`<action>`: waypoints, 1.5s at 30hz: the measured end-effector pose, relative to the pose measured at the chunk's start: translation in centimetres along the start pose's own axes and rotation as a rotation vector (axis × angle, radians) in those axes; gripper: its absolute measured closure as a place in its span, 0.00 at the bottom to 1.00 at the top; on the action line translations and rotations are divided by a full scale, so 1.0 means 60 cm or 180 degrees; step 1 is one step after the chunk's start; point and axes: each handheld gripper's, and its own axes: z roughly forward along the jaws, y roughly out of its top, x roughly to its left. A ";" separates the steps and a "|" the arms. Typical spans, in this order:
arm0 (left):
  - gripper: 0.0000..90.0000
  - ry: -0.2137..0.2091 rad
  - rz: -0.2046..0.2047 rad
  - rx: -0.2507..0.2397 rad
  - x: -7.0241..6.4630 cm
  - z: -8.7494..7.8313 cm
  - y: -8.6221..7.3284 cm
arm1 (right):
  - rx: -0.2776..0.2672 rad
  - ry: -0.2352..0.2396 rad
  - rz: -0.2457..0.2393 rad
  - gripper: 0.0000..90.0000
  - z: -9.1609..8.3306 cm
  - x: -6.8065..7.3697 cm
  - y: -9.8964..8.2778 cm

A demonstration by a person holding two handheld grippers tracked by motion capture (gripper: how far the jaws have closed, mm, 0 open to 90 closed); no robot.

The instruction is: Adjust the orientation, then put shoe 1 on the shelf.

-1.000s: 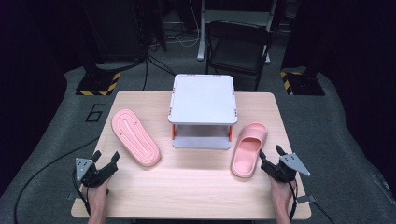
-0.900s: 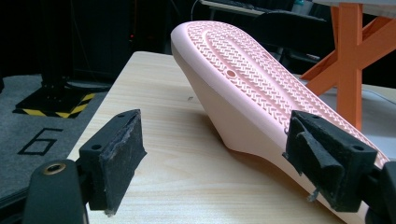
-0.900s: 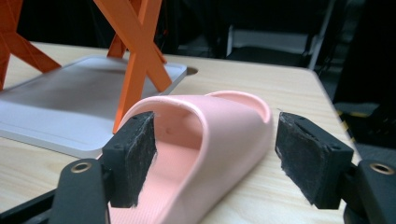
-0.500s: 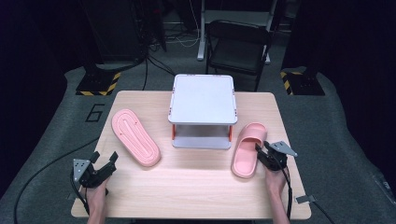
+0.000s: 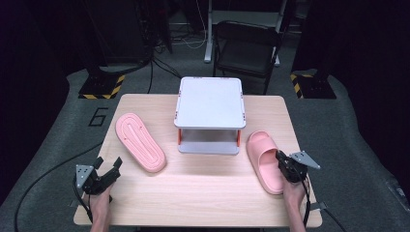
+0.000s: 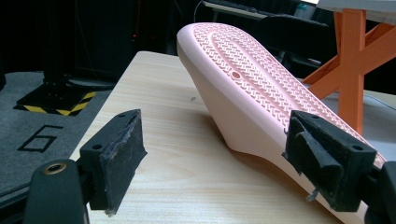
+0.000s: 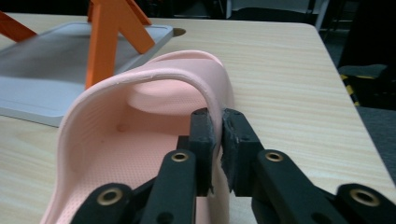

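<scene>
Nearest the camera, at the front edge of the tabletop (image 5: 208, 193), the left tongs (image 5: 107, 170) are held spread wide and empty, parked just short of the upturned pink slide sandal (image 5: 140, 142). In the left gripper view that sandal (image 6: 261, 88) is seen lying sole-up, its ribbed tread facing the ceiling, with the pads (image 6: 122, 154) well apart and nothing between them.

On the right, the action has been taken! The right tongs (image 5: 284, 166) have been brought in from the tabletop's corner, where they stood spread a second ago, and have just been closing. The side wall of the upright pink slide sandal (image 5: 265, 159) is now pinched: in the right gripper view the thin edge of the strap (image 7: 205, 88) is seen squeezed between the two pads (image 7: 201, 135), with one jaw inside the shoe and one outside.

So a grip has been secured, and the lift looks ready to be made. The sandal is not yet raised; it rests flat, just beside the right legs of the rack.

Farther back, mid-tabletop, the small white two-tier shoe rack (image 5: 210, 101) with orange legs is waiting, both shelves bare. Beyond it, a dark chair (image 5: 246, 50) is standing on the floor.
</scene>
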 end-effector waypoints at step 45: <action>0.24 -0.0079 -0.0011 0.0040 0.003 -0.004 0.000 | 0.0095 0.0035 -0.0247 0.62 0.002 0.007 0.006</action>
